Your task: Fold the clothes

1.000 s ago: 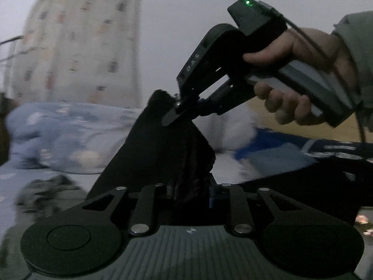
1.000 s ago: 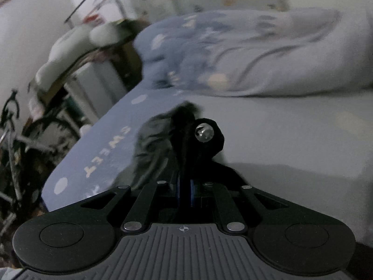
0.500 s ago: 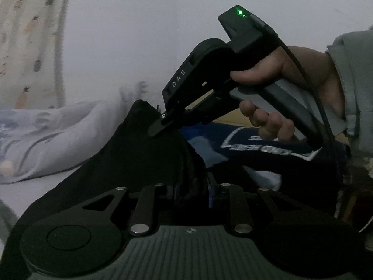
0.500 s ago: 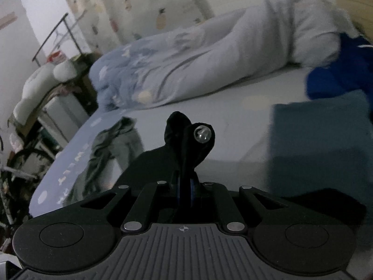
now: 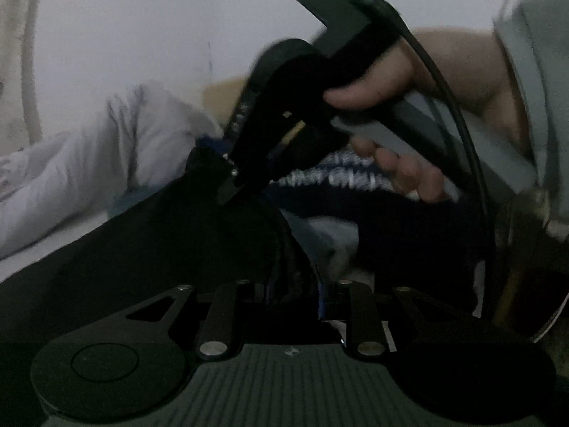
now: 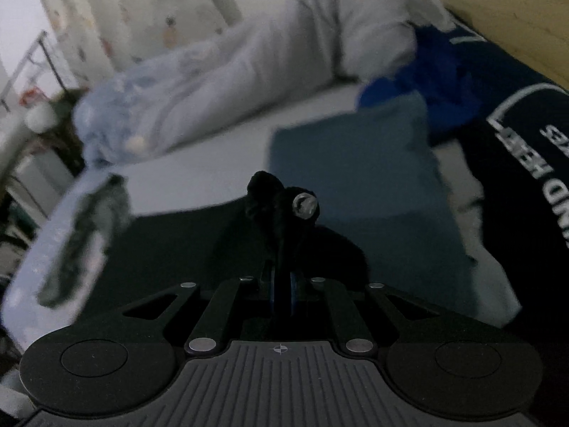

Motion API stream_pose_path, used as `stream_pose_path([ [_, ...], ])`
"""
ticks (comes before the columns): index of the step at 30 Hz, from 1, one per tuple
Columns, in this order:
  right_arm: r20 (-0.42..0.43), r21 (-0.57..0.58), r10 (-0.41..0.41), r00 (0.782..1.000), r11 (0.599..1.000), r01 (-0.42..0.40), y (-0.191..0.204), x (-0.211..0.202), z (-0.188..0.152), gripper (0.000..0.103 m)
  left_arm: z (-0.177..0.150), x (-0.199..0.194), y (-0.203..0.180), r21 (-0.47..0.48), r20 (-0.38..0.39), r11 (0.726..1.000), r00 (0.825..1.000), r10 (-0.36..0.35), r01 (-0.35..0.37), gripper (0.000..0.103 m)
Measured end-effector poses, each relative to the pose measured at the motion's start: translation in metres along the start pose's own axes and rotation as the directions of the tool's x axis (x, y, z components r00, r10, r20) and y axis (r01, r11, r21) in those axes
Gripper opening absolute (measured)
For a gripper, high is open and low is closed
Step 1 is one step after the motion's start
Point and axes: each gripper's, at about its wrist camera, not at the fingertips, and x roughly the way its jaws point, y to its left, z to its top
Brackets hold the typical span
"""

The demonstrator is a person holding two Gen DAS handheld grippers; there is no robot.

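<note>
Your right gripper (image 6: pixel 281 213) jaws clamp a bunched edge of the black garment (image 6: pixel 170 249); your left gripper (image 5: pixel 288 284) jaws grip it too. It hangs over the bed (image 6: pixel 220 170).

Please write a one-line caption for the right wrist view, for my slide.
Right gripper shut on a black garment above the bed, near a folded teal cloth.

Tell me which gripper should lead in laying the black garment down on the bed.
Probably the right gripper: it pinches the black garment at a bunched corner already over bare bed sheet, beside the teal folded cloth. The left gripper grips nearer, its view crowded.
</note>
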Motion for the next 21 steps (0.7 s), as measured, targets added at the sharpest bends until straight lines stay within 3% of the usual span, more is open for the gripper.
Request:
stream_pose_path([
  [3, -0.043, -0.01, -0.063, 0.997, 0.998, 0.063, -0.015, 0.02, -0.01, 0.018, -0.007, 0.018, -0.006, 0.022, -0.09, 0.999, 0.995, -0.031, 0.033, 0.031],
  [4, -0.045, -0.01, -0.084, 0.995, 0.996, 0.084, -0.018, 0.021, -0.013, 0.026, -0.012, 0.018, -0.004, 0.032, -0.106, 0.998, 0.993, -0.048, 0.052, 0.043],
  [5, -0.044, -0.009, -0.105, 0.994, 0.995, 0.104, -0.02, 0.021, -0.018, 0.032, -0.016, 0.015, -0.001, 0.038, -0.11, 0.997, 0.991, -0.069, 0.074, 0.046],
  [7, -0.013, 0.007, -0.124, 0.992, 0.992, 0.124, -0.024, 0.012, -0.028, 0.049, -0.025, 0.003, 0.006, 0.04, -0.1, 0.992, 0.988, -0.113, 0.118, 0.064],
  [10, 0.037, 0.042, -0.157, 0.987, 0.987, 0.156, -0.029, -0.005, -0.043, 0.052, -0.032, -0.022, 0.015, 0.046, -0.059, 0.99, 0.989, -0.132, 0.135, 0.085],
  [12, 0.061, 0.088, -0.15, 0.987, 0.986, 0.144, -0.034, -0.019, -0.055, 0.053, -0.035, -0.037, 0.03, 0.041, -0.056, 0.99, 0.989, -0.136, 0.139, 0.087],
  [15, 0.061, 0.133, -0.049, 0.997, 0.99, 0.041, -0.045, -0.027, -0.075, 0.066, -0.043, -0.065, 0.043, 0.053, -0.046, 0.989, 0.99, -0.136, 0.138, 0.092],
  [18, 0.035, 0.112, 0.017, 0.999, 0.993, -0.021, -0.051, -0.019, -0.091, 0.069, -0.06, -0.095, 0.054, 0.101, -0.05, 0.99, 0.995, -0.092, 0.096, 0.093],
  [21, 0.021, 0.104, 0.073, 0.997, 0.992, -0.075, -0.056, -0.005, -0.094, 0.071, -0.07, -0.121, 0.068, 0.087, -0.068, 0.995, 0.996, -0.051, 0.057, 0.093],
])
